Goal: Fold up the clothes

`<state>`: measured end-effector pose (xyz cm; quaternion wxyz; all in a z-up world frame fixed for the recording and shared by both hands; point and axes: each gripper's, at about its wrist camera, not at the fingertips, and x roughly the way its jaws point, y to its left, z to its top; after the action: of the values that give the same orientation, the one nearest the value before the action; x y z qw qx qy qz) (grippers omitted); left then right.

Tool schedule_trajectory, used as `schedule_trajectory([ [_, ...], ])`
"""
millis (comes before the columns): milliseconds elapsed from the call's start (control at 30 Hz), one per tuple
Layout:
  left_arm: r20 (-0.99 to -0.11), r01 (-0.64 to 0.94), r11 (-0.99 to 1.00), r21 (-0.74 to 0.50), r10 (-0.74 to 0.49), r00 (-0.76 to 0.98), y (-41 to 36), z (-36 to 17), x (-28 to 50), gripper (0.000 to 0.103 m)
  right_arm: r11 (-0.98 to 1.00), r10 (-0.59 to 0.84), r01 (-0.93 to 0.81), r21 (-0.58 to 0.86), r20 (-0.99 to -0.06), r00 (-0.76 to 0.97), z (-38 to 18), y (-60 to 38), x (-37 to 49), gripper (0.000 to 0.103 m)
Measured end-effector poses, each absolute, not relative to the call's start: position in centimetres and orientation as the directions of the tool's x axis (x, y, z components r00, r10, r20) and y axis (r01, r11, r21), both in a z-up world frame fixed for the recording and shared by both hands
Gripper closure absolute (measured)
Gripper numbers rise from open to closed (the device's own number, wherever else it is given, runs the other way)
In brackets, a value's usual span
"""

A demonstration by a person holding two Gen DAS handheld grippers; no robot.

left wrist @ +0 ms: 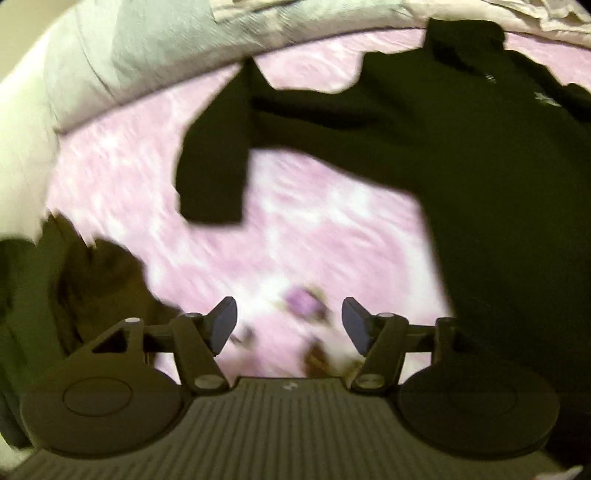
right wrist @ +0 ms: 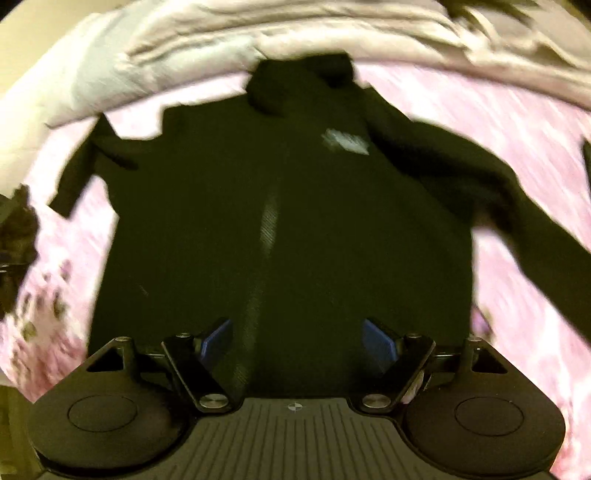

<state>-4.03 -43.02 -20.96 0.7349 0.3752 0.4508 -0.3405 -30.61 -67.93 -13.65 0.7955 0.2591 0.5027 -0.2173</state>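
The black top (right wrist: 288,206) lies spread flat on the pink sheet (right wrist: 517,122). Only the left view shows brown clothes (left wrist: 92,280). The left gripper (left wrist: 289,325) and right gripper (right wrist: 295,343) both gape empty.

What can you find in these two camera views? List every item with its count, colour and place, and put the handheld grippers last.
Jacket: one, black with a pale chest logo, spread flat on the bedsheet, sleeves out to both sides, collar toward the bedding.
Bedsheet: one, pink with white blotches, under the jacket.
Bedding: one rumpled heap, cream to beige, along the far edge of the sheet.
Dark clothing: one heap, brown to dark green, at the left edge of the sheet; how many pieces is too blurred to tell.
Left gripper: one, black with blue pads, jaws apart over bare sheet, nothing between them.
Right gripper: one, black with blue pads, jaws apart over the jacket's hem, not gripping it.
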Motion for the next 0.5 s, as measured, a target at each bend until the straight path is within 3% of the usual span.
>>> schedule_trajectory([
  [200, -0.888, 0.886, 0.352, 0.301, -0.236, 0.395, -46.3, -24.8, 2.2, 0.04, 0.776, -0.102, 0.606, 0.175, -0.913, 0.394, -14.2, -65.2, -26.2, 0.023],
  [333, -0.871, 0.9, 0.264, 0.347, -0.263, 0.414, -49.4, -30.6, 6.0, 0.041, 0.757, -0.148, 0.647, 0.093, -0.94, 0.308, -14.8, -62.4, -24.5, 0.023],
  [400, -0.874, 0.907, 0.235, 0.35, -0.266, 0.406, -50.2, -32.1, 7.9, 0.061, 0.742, -0.147, 0.666, 0.074, -0.952, 0.269, -15.4, -61.3, -23.6, 0.023],
  [433, -0.877, 0.91, 0.214, 0.356, -0.26, 0.404, -50.3, -32.5, 8.7, 0.086, 0.735, -0.145, 0.675, 0.065, -0.957, 0.25, -15.8, -60.8, -23.1, 0.023],
  [467, -0.882, 0.918, 0.217, 0.333, -0.272, 0.385, -49.6, -31.6, 9.5, 0.096, 0.727, -0.144, 0.684, 0.055, -0.962, 0.231, -16.1, -60.2, -22.7, 0.022],
  [500, -0.887, 0.925, 0.22, 0.31, -0.284, 0.365, -48.9, -30.6, 10.3, 0.098, 0.723, -0.137, 0.689, 0.055, -0.965, 0.222, -16.3, -59.8, -22.0, 0.023],
])
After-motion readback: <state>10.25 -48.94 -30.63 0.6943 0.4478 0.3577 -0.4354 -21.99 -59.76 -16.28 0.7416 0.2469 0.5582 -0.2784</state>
